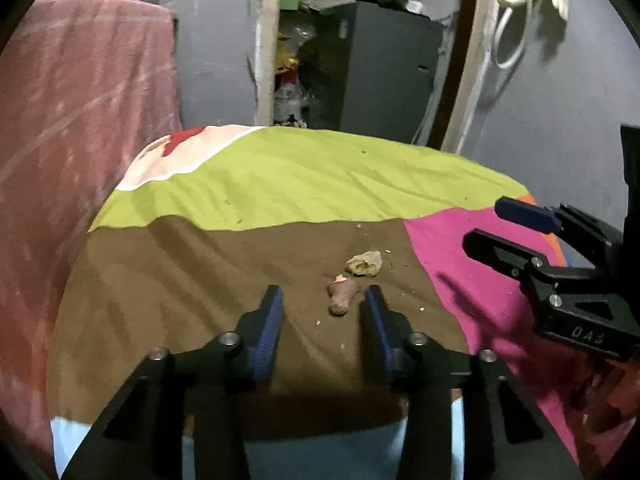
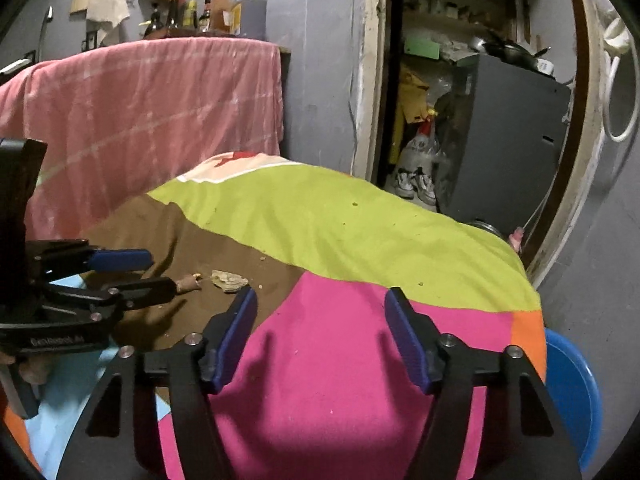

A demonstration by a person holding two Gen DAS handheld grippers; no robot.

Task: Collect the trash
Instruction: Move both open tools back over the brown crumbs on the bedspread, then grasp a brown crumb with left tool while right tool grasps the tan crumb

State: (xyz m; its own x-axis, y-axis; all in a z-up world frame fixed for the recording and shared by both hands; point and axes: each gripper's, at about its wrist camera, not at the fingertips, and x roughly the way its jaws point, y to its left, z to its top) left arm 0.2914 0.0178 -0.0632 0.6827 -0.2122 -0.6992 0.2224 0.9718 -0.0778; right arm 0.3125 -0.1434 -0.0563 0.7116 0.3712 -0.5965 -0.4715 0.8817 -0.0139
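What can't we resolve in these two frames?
- Elongated scrap: right wrist view, near end hidden behind the left gripper.
- Blue tub: right wrist view, mostly hidden by the bedsheet; contents unseen.
- Crumbs: too small to identify.
- Crumpled scrap: material unclear, blurred.

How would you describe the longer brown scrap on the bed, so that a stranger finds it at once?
Start at the colourful bedsheet and go to its brown patch. Two scraps lie there, just ahead of the left hand-held gripper. The longer scrap is the nearer one, narrow and brownish, while the flat scrap behind it is paler and wider.
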